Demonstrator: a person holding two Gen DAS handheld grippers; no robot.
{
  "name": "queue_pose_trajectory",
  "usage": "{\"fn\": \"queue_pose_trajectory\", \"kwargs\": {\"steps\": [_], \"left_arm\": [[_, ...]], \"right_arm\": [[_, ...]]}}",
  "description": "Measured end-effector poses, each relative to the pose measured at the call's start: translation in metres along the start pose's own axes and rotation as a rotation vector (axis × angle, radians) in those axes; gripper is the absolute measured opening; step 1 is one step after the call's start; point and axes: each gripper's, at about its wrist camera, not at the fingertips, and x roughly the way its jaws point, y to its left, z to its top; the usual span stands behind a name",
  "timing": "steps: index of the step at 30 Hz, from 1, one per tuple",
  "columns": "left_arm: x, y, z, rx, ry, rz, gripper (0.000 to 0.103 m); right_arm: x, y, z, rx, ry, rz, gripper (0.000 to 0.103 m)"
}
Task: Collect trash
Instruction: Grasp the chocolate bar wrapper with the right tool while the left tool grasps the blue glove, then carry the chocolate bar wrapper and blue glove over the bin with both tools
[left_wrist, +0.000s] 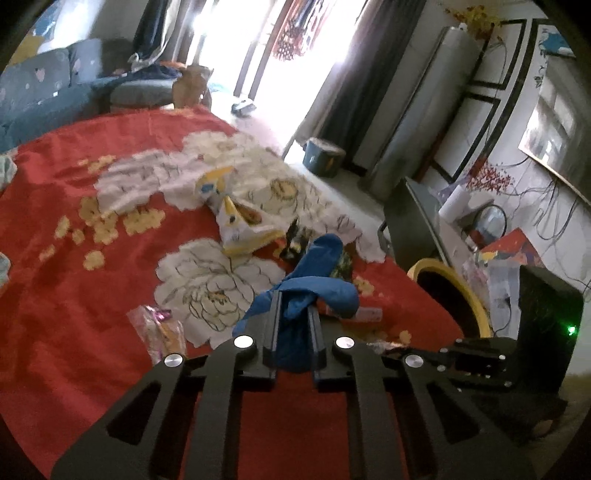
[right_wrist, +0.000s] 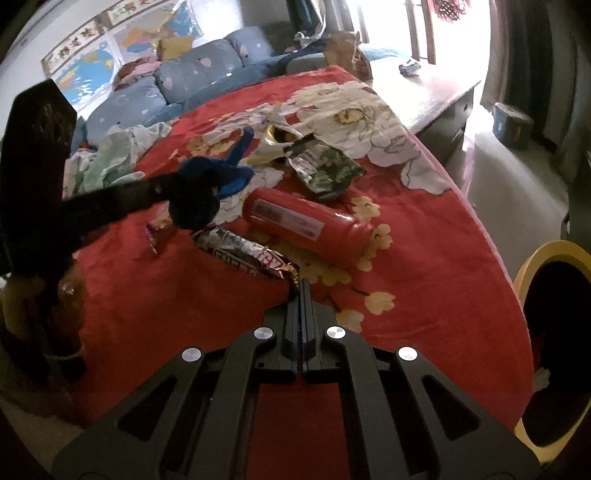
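On a red floral blanket (left_wrist: 74, 258) lies scattered trash. My left gripper (left_wrist: 293, 300) is shut on a crumpled blue glove (left_wrist: 321, 258), which bulges out past the fingertips; the same glove (right_wrist: 232, 177) shows in the right wrist view at the end of the dark left tool. My right gripper (right_wrist: 300, 284) is shut, its tips pinching the twisted end of a brown snack wrapper (right_wrist: 247, 254) that lies flat on the blanket. A red cylindrical can (right_wrist: 306, 221) lies just beyond that wrapper. The right gripper (left_wrist: 461, 354) also shows low at the right of the left wrist view.
A yellow-rimmed bin (right_wrist: 546, 254) stands off the blanket's right edge. A green patterned wrapper (right_wrist: 325, 170), a white and yellow bag (left_wrist: 236, 221) and a pink wrapper (left_wrist: 159, 325) lie on the blanket. A blue sofa (right_wrist: 192, 70) is behind.
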Motion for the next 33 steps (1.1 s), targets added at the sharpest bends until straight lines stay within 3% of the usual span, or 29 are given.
{"fn": "queue_pose_trajectory", "kwargs": {"steps": [17, 33], "left_arm": [[-0.061, -0.006, 0.018, -0.020, -0.155, 0.012, 0.007], [-0.066, -0.037, 0.021, 0.025, -0.178, -0.025, 0.005]], "right_arm": [[-0.038, 0.007, 0.006, -0.018, -0.089, -0.013, 0.000], [-0.072, -0.015, 0.011, 0.030, -0.174, -0.071, 0.000]]}}
